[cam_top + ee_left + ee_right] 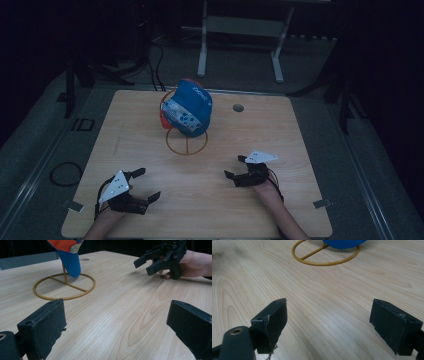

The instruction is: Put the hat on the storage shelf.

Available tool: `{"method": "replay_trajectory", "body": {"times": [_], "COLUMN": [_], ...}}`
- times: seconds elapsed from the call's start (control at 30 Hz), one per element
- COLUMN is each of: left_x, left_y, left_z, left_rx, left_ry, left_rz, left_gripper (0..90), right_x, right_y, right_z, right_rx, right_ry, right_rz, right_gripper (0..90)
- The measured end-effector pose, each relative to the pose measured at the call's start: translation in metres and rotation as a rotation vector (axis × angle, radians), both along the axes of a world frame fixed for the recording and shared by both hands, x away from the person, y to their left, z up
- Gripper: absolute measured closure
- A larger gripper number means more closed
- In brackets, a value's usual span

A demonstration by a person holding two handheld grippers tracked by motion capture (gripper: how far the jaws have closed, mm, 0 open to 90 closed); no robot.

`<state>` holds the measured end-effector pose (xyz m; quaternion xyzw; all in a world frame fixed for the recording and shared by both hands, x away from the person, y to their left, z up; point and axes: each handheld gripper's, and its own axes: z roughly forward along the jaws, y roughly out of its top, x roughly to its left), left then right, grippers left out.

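Note:
A blue cap with an orange underside and patterned panel (pixel 187 107) hangs on a thin gold wire stand with a round ring base (pixel 186 143) near the table's middle back. The cap's blue brim (pixel 71 261) dips toward the ring base (pixel 64 286) in the left gripper view; its blue edge (pixel 344 243) and the ring base (pixel 325 255) show in the right gripper view. My left gripper (pixel 147 185) rests open at the front left, nothing between its jaws. My right gripper (pixel 235 167) rests open at the front right, also seen from the left gripper view (pixel 147 263).
The wooden table (pixel 210 210) has a round cable hole (pixel 238 107) at the back right. Behind the table stand white frame legs (pixel 202 50) and loose cables (pixel 155 65) on the grey floor. Bare wood lies between the grippers and the stand.

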<state>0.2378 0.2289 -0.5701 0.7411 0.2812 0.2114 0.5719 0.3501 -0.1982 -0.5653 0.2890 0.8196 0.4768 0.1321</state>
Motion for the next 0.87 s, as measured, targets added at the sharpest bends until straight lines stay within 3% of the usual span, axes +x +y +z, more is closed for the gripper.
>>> {"method": "replay_trajectory", "body": {"times": [0.2,0.33,0.87], "left_x": [-0.001,-0.001,-0.005], "left_y": [0.001,0.002,0.003], "left_z": [0.001,0.000,0.000], "left_rx": [-0.005,-0.010,-0.011], "left_ry": [-0.002,0.001,-0.003], "left_rz": [0.003,-0.001,-0.003], "left_gripper": [2.6,2.6,2.6], "right_x": [0.000,-0.003,-0.004], "right_y": [-0.007,-0.012,-0.017], "right_z": [0.001,0.000,-0.002], "right_rx": [0.011,-0.023,0.000], "right_ry": [-0.007,-0.032,-0.034], "right_rz": [-0.014,-0.019,-0.027], "right_gripper": [14.5,14.5,14.7]}}
